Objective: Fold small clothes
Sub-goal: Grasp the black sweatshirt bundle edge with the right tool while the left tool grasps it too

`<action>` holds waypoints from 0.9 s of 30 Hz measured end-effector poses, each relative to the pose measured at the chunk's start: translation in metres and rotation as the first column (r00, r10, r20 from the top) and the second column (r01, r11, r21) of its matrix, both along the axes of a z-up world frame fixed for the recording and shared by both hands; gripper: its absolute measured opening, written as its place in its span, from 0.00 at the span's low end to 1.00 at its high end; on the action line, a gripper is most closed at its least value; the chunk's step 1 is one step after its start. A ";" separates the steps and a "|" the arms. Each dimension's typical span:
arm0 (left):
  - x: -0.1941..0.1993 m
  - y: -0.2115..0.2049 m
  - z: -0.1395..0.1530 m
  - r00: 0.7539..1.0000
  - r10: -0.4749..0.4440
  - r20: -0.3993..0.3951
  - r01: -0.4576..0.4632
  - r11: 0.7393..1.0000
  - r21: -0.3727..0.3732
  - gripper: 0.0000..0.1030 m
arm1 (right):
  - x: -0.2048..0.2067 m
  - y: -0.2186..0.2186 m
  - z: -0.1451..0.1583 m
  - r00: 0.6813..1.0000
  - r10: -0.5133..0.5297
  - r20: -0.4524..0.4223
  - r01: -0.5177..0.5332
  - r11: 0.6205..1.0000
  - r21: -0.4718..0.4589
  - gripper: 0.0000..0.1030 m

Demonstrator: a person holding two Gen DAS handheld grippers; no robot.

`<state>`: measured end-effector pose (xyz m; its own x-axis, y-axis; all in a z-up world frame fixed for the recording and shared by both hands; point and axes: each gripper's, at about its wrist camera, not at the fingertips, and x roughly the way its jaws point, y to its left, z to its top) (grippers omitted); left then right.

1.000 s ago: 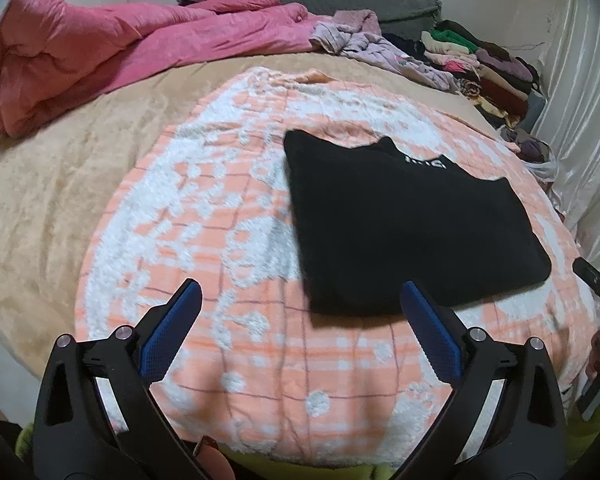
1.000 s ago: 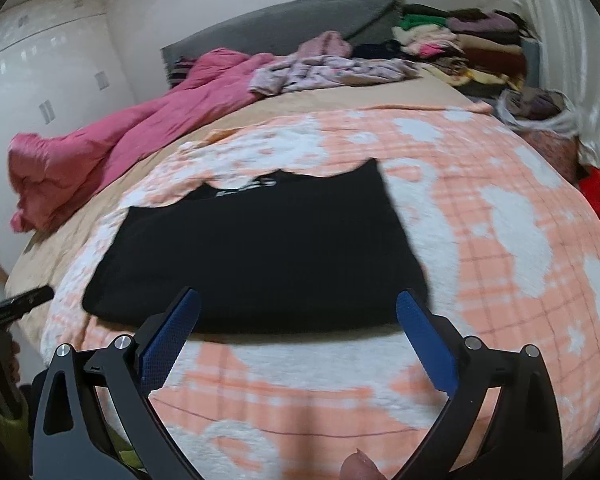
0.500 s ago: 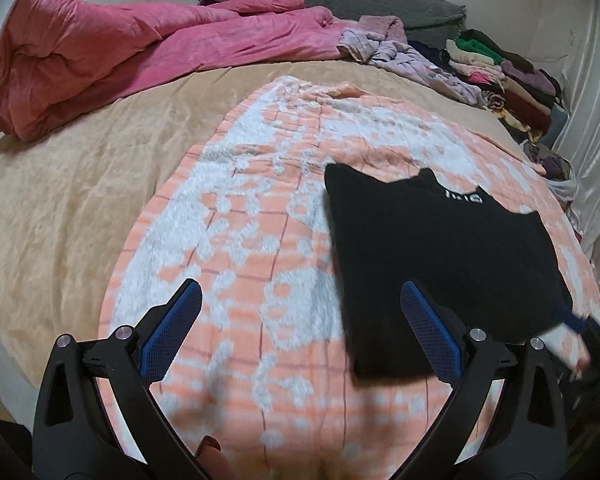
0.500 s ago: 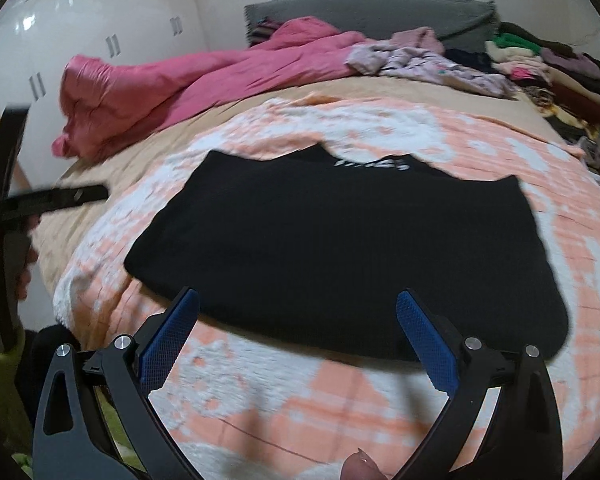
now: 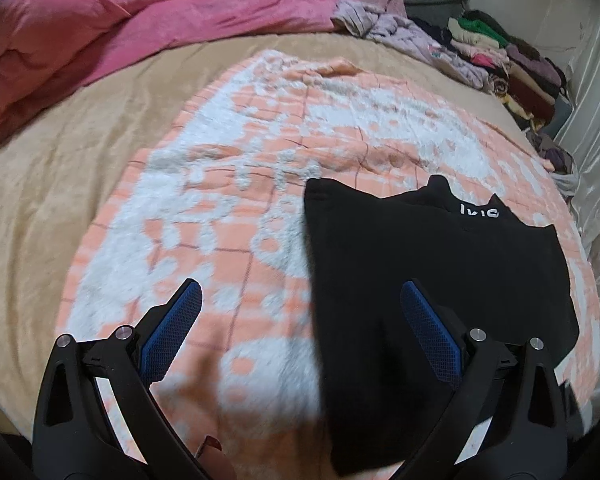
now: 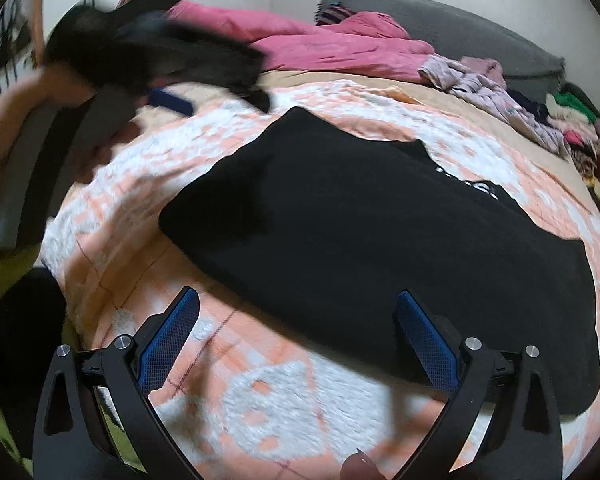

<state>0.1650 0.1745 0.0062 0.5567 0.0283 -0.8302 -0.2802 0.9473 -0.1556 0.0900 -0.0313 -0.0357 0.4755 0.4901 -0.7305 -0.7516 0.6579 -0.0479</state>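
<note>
Left tongs [image 5: 298, 334] are hanging low over the near part of the bed with both blue pads spread wide and nothing between them; right tongs [image 6: 296, 338] are doing the same, spread wide and empty. One black garment [image 5: 432, 280] is lying flat on the orange-and-white checked blanket [image 5: 228, 184], collar with white lettering [image 5: 478, 211] pointing toward the far side of the bed. From the left tongs the garment is lying ahead and to the right, its left edge running almost straight away from the camera, and the right-hand pad is sitting over the near left part of the cloth. From the right tongs the garment [image 6: 380, 240] is lying directly ahead, long axis running left to right across the view, near hem just beyond the pads. Judgement: the right tongs are squarely facing the hem and the left tongs are nearer the left side edge, so a grasp on the near hem or corners looks like the coming step; the garment is not yet folded over. Count: one black garment, one checked blanket, two tongs. Farther out, the tan bed cover [image 5: 52, 168], a pink duvet [image 5: 140, 12], a loose lilac garment [image 5: 404, 28] and a stack of folded clothes [image 5: 512, 64] are sitting at the far edge. The left tongs are also showing blurred at upper left of the right view.
</note>
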 end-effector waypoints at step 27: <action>0.050 -0.004 -0.046 0.995 -0.055 -0.085 0.040 0.986 -0.163 0.84 | 0.013 0.022 -0.006 0.935 0.016 0.353 0.013 0.997 -0.080 0.08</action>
<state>0.2150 0.1701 -0.0394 0.4776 -0.1343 -0.8682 -0.2553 0.9244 -0.2834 0.1027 -0.0088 -0.0416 0.7092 0.4385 -0.5521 -0.6778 0.6396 -0.3626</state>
